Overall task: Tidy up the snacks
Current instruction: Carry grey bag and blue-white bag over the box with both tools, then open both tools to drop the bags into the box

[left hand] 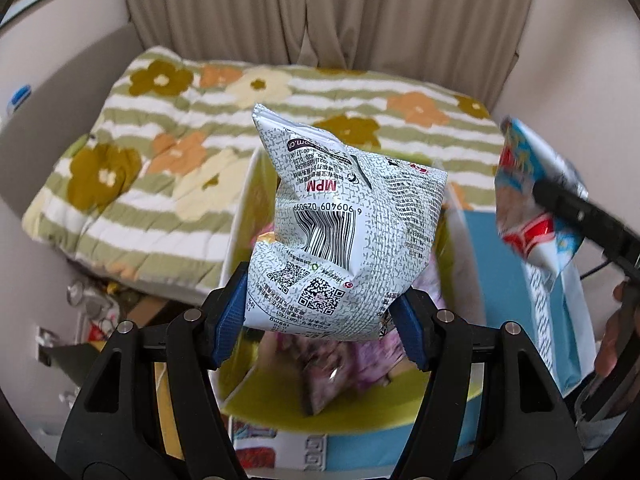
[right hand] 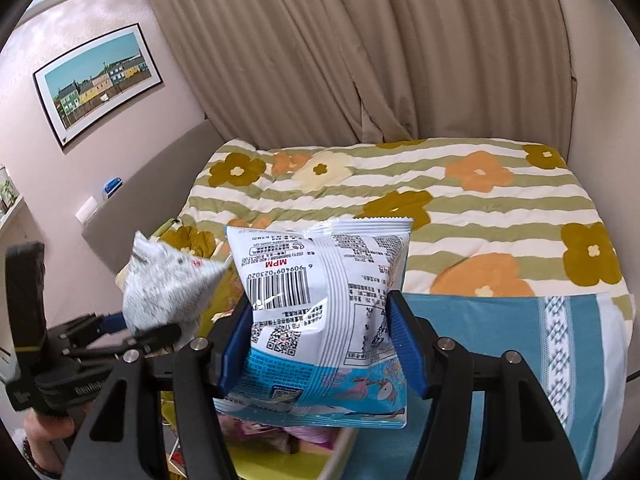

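My left gripper point(left hand: 324, 320) is shut on a grey speckled snack bag point(left hand: 344, 232), held in the air above a yellow-green bin point(left hand: 360, 404) with purple snack packs point(left hand: 352, 364) inside. My right gripper point(right hand: 320, 344) is shut on a white and blue snack bag point(right hand: 320, 320), also held up over the bin's edge point(right hand: 280, 460). In the left wrist view the blue bag point(left hand: 532, 192) shows at the right, blurred. In the right wrist view the grey bag point(right hand: 168, 288) shows at the left in the left gripper point(right hand: 132, 328).
A bed with a striped floral quilt point(right hand: 440, 208) lies beyond the bin. A blue patterned cloth point(right hand: 500, 340) covers the surface to the right. Beige curtains point(right hand: 360, 60) hang behind. Clutter point(left hand: 92, 312) sits on the floor at the left.
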{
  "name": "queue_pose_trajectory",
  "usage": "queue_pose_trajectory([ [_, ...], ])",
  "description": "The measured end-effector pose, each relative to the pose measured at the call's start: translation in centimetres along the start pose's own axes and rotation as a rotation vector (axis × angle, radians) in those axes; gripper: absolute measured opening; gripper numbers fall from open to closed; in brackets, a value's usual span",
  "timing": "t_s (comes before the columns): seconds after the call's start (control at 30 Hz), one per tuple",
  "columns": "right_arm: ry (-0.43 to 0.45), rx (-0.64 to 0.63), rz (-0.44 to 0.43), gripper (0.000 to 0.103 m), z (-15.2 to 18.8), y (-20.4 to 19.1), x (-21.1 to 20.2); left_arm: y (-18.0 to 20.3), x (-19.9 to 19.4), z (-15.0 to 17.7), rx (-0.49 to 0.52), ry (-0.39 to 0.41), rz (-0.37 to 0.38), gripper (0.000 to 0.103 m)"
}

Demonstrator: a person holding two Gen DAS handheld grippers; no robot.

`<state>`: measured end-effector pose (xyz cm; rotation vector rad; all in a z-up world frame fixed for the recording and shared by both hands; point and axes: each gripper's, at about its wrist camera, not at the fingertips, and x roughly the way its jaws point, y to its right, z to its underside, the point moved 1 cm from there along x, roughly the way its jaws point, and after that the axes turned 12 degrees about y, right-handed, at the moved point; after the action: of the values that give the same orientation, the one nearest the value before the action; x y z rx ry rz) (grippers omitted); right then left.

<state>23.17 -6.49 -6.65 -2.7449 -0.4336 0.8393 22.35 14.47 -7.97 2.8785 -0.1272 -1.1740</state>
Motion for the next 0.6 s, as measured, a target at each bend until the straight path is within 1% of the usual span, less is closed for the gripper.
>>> queue_pose_trajectory([
  [0.07,-0.006,0.0,0.003,0.059,0.4,-0.8,0.2,-1.0,0.5,1.1,0.001,-0.026,0.007,0.067],
  [0.1,-0.011,-0.001,0.006,0.059,0.6,-1.2,0.4,-1.1,0.6,1.5,0.004,-0.029,0.013,0.076],
  [0.13,-0.014,-0.002,0.008,0.059,0.8,-1.5,0.5,-1.4,0.7,1.9,0.007,-0.031,0.007,0.094],
  [0.17,-0.018,-0.002,0.01,0.059,0.9,-1.8,0.6,-1.7,0.7,2.2,0.012,-0.028,0.001,0.101],
  [0.2,-0.022,-0.004,0.013,0.059,1.0,-2.0,0.8,-1.8,0.7,2.3,0.017,-0.023,-0.002,0.103],
  [0.3,-0.033,-0.007,0.021,0.059,1.4,-2.7,1.2,-2.5,0.9,2.5,0.043,-0.043,-0.021,0.103],
  [0.43,-0.039,-0.022,0.022,0.059,1.2,-3.6,1.7,-2.9,0.2,1.7,0.075,-0.01,-0.04,0.103],
  [0.5,-0.038,-0.034,0.021,0.059,0.8,-4.1,2.1,-3.1,0.1,1.2,0.075,0.001,-0.035,0.103],
  [0.6,-0.052,-0.041,0.024,0.059,0.5,-4.7,2.8,-3.5,0.4,0.6,0.073,0.001,-0.009,0.103],
])
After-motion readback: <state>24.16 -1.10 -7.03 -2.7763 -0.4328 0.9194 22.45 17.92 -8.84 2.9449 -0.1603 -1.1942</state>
